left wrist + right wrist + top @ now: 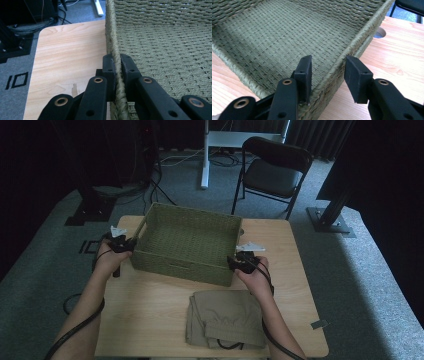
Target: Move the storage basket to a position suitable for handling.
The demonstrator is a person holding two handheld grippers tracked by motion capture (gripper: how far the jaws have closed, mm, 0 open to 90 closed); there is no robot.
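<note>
Table [150, 320]: left gripper [117, 67] clamps basket [190, 240] rim; right gripper [327, 72] unclenched, straddling wall.

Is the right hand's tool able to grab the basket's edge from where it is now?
Probably yes: the right gripper already straddles the green basket wall, one jaw inside, one outside, with a gap left on the outer side and nothing between.

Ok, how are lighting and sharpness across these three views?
High view: dim, soft, dark surroundings, basket readable. Left gripper view: bright, weave crisp, left hand-held gripper slightly soft. Right gripper view: even light, right hand-held gripper sharp, table mildly glossy.
</note>
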